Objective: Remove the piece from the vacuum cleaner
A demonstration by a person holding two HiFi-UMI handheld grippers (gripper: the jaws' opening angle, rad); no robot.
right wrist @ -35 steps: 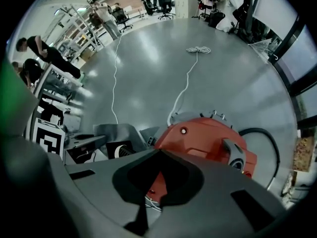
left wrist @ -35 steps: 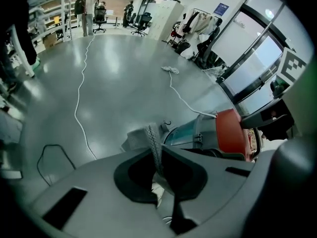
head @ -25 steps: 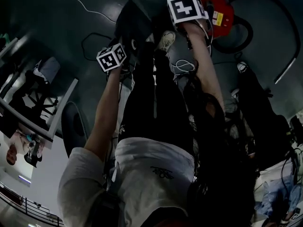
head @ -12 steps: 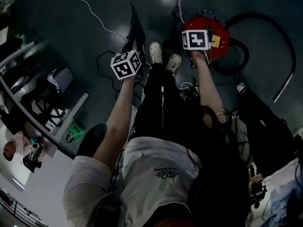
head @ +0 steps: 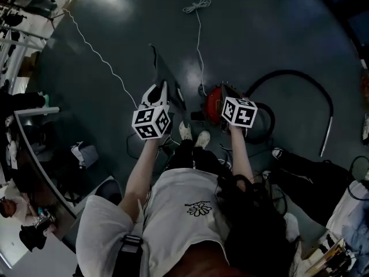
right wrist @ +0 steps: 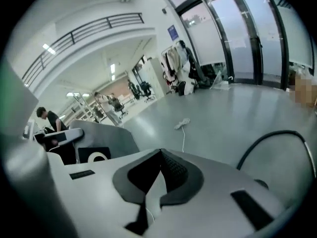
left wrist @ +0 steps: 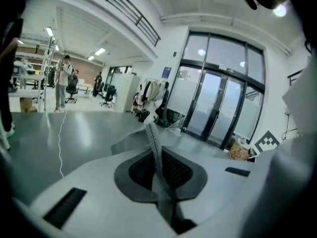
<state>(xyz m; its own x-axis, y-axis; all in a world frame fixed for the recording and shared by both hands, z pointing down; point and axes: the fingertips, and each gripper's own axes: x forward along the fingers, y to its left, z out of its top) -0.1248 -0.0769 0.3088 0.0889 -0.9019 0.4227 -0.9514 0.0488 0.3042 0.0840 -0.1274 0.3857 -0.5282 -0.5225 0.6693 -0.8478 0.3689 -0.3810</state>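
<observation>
Vacuum cleaner [head: 214,104] sits red on the floor [head: 259,33], its piece [head: 164,77] held clear of it.
My left claw [left wrist: 157,162] pinches the flat grey piece by its edge, well above the machine beside the person's feet [head: 193,134]. My right claw [right wrist: 159,157] is pressed together on nothing. Removal looks done to me; only setting the piece down seems left.

The dark, glossy floor [head: 277,33] carries a red vacuum cleaner [head: 213,105] just ahead of the person's light shoes [head: 194,135], and its black hose [head: 291,71] arcs away to the right. A thin white cable [head: 104,62] crosses the left side, a white cord [head: 197,6] ends in a coiled bundle farther off, and a dark bag [head: 305,176] lies at right
</observation>
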